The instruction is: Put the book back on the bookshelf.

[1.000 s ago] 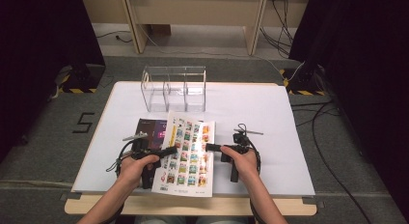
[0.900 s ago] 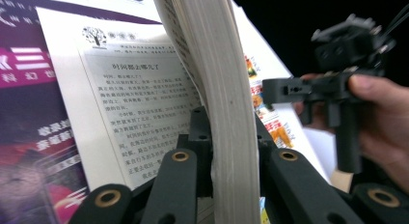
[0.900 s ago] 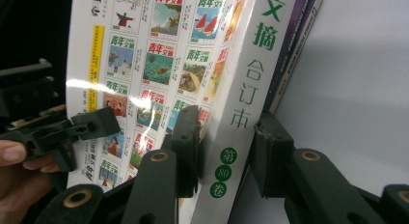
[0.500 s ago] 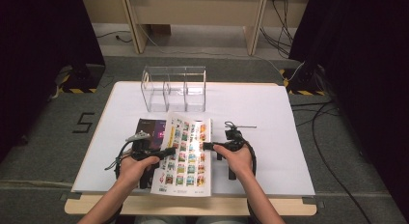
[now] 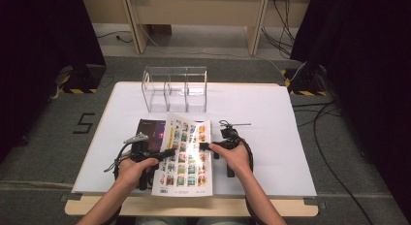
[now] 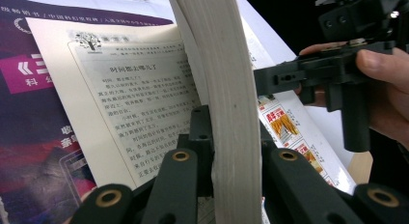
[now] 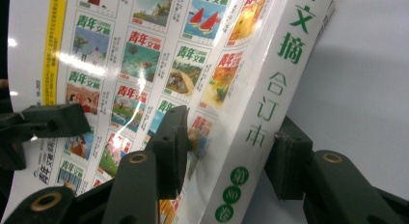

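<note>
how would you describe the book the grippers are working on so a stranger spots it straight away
On the white table, in front of the clear three-slot organizer, lies a thick book at the near edge. Its back cover is a grid of small colourful pictures, unlike the dark purple front cover opened out to its left.

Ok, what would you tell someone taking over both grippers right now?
Left gripper: shut on the book, with its page block lifted.
Right gripper: jaws have just been opening, astride the spine edge, not gripping.
Purple front cover lies flat on the table; clear rack stands behind.
Done: book opened at the cover.
Left: probably regrip with the right, then move the book, perhaps to the rack.
</note>
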